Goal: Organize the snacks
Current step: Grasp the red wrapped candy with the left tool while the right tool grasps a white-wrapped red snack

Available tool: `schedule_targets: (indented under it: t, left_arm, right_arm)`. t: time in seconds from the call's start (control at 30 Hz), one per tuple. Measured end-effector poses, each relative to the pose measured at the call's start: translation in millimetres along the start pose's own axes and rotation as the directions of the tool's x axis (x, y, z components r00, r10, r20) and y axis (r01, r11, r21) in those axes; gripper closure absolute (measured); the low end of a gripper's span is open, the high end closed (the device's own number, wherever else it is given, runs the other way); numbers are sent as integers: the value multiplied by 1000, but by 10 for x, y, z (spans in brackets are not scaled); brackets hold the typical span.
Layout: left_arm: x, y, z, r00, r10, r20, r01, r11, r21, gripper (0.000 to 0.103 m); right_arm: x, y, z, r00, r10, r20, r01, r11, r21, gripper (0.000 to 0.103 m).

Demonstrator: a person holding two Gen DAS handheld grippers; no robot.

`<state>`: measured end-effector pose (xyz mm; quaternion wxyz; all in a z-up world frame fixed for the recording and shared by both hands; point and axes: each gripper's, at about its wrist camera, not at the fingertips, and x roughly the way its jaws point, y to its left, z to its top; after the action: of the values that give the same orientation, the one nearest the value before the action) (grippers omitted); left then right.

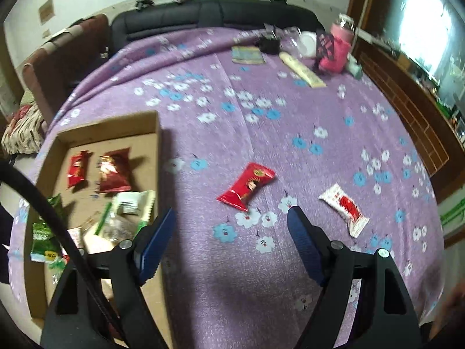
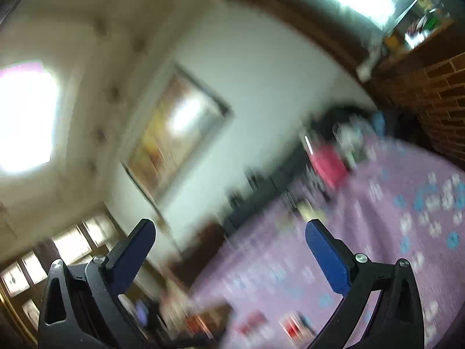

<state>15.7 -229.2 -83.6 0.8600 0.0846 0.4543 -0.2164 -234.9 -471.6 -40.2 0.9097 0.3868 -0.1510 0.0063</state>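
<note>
In the left wrist view a shallow cardboard box (image 1: 158,133) lies at the left on the purple flowered tablecloth (image 1: 261,116). It holds two red snack packets (image 1: 113,171), green packets (image 1: 43,232) and a white one (image 1: 132,203). A red snack packet (image 1: 247,186) and a white-and-red packet (image 1: 344,206) lie loose on the cloth. My left gripper (image 1: 232,224) is open and empty, above the cloth just short of the red packet. My right gripper (image 2: 229,232) is open and empty, tilted up toward the wall; its view is blurred.
At the table's far end stand a pink bottle (image 1: 337,49), a black object (image 1: 268,43), a booklet (image 1: 248,55) and a long cream packet (image 1: 302,69). A dark sofa (image 1: 203,14) lies behind, a wooden cabinet (image 1: 407,93) at right.
</note>
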Motion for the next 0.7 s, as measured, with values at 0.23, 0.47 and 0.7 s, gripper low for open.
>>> schedule_targets:
  t: [0.23,0.47,0.7]
  left_arm:
    - [-191,-28,-18,999,-1,52,2,1000,-6,24]
    - [-290,-53,-97,994,42,102,-42,999,-7,23]
    - [-340,-56,-156,980,127,150,-128,992,-1,23]
  right_arm:
    - [-145,48,507,957,141,256,-172,980,104,0]
    - [460,537,-11,976,-168,-136,124,950,-287,0]
    - [1027,243,-931,723,-454,-521,194,857,-477,0]
